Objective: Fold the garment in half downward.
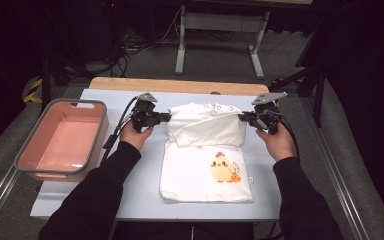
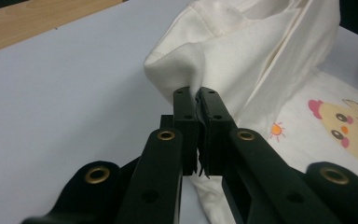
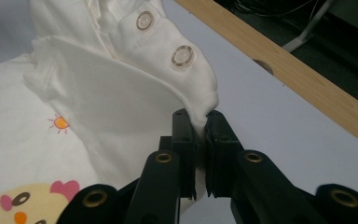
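1. Nearest the person: a small white cotton baby garment with a printed yellow chick point(image 1: 207, 165) lies flat on the pale blue-white table sheet point(image 1: 140, 190), hem toward the near edge.
2. Mid-table: its far half is lifted and doubled toward the chick print, hanging between the two tools.
3. Left gripper point(image 1: 166, 117): jaws pressed together, pinching the left fold corner, fabric bunched between the pads.
4. Right gripper point(image 1: 243, 118): jaws likewise clamped on the right corner, just below the two snap buttons point(image 3: 182, 56).
5. Step in hand, as I read it: folding top half over bottom.
6. Next move calls for carrying both corners evenly toward the hem, then lowering and letting go together.
7. Left: salmon-pink plastic bin with grey rim point(image 1: 40, 141), well apart.
8. Far edge: wooden tabletop strip point(image 1: 170, 85).
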A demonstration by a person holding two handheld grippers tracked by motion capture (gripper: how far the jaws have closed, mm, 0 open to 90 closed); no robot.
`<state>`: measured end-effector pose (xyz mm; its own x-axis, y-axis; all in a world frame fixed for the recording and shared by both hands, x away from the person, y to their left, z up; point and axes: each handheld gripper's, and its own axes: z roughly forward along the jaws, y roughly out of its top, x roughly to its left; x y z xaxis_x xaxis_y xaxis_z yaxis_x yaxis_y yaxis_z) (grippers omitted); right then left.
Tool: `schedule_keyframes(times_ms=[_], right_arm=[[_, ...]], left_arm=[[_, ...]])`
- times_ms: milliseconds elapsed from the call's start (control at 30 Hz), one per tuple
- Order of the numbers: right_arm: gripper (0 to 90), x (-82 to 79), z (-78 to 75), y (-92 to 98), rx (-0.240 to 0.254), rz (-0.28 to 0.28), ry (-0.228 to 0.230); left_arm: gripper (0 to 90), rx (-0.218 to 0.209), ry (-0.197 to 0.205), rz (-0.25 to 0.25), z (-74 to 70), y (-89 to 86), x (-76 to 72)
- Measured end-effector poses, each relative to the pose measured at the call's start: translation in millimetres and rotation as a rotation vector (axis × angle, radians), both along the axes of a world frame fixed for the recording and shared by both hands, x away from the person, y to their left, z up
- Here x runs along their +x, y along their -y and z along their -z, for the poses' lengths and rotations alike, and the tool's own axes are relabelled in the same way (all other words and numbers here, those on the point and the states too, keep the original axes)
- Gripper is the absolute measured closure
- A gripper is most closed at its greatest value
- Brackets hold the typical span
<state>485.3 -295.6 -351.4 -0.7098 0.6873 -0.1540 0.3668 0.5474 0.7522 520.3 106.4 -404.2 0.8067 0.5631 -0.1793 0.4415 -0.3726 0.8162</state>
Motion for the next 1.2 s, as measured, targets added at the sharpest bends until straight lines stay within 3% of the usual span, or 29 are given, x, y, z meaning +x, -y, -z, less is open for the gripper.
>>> schedule_keyframes(times_ms=[100, 300, 433, 667, 900, 967, 1100, 1200], right_arm=[[83.7, -13.8, -3.3, 0.8, 0.001, -0.018, 0.016], [83.7, -46.1, -4.0, 6.3, 0.022, -0.049, 0.044], [83.7, -77.7, 7.7, 12.2, 0.061, -0.077, 0.078], [83.6, -106.9, 22.4, 19.2, 0.106, -0.11, 0.058], [83.6, -131.3, 34.5, 18.9, 0.124, -0.121, 0.065], [83.5, -138.2, 38.9, 19.2, 0.103, -0.12, 0.055], [83.6, -145.7, 41.9, 20.0, 0.095, -0.124, 0.05], [83.2, -153.5, 45.1, 20.8, 0.088, -0.13, 0.048]], left_arm=[[87.2, -0.021, 0.007, 0.023, -3.5, -1.7, -12.9], [87.2, -0.007, 0.061, 0.064, -10.8, -3.7, -42.7], [87.2, -0.016, 0.064, 0.086, -6.9, -3.1, -67.4], [87.2, 0.009, 0.079, 0.119, -1.9, -3.4, -93.1], [87.1, 0.031, 0.05, 0.165, 6.5, -1.9, -120.0], [87.1, 0.026, 0.049, 0.179, 9.0, -3.0, -128.4], [87.1, 0.026, 0.042, 0.2, 10.0, -4.2, -134.6], [87.1, 0.014, 0.015, 0.214, 13.9, -5.7, -138.9]])
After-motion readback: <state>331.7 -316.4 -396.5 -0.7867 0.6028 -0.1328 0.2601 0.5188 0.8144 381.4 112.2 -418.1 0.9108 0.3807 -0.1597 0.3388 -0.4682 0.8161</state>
